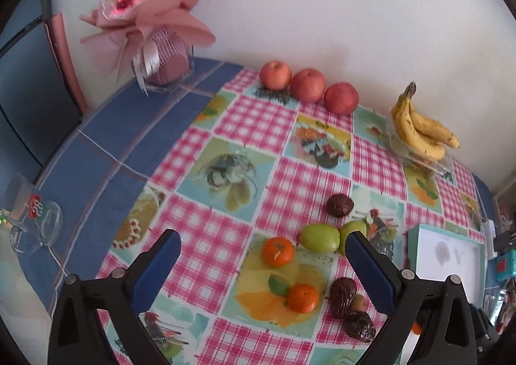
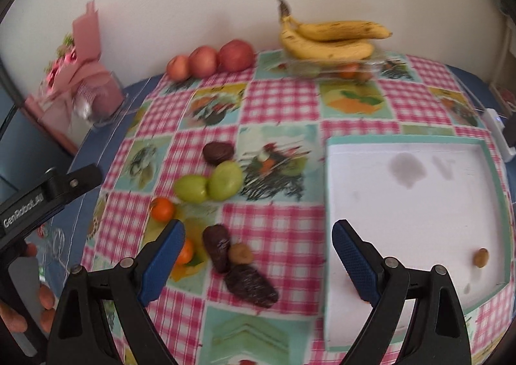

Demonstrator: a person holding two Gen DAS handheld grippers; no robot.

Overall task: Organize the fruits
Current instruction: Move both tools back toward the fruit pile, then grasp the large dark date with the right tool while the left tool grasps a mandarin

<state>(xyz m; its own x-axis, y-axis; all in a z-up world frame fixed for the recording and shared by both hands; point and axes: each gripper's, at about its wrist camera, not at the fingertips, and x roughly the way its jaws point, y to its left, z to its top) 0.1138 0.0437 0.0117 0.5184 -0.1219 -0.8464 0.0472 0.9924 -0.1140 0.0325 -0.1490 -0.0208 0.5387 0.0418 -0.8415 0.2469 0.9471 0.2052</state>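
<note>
Loose fruit lies on a checked tablecloth: two oranges [image 1: 278,251] [image 1: 302,298], two green fruits [image 1: 320,238] [image 2: 225,180], several dark wrinkled fruits [image 1: 339,205] [image 2: 250,285] and a small tan fruit [image 2: 240,254]. Three red apples [image 1: 307,85] line the wall, with a banana bunch [image 2: 325,39] on a clear box. A white tray [image 2: 416,203] holds one small tan fruit [image 2: 481,257]. My left gripper [image 1: 262,249] is open above the oranges. My right gripper [image 2: 258,237] is open over the dark fruits, left of the tray.
A pink bouquet [image 1: 154,20] in a clear holder stands at the back left. A glass mug [image 1: 32,216] sits on the blue cloth at the left. A white device [image 2: 498,133] lies by the tray's far right. A hand [image 2: 19,310] holds the other gripper's handle.
</note>
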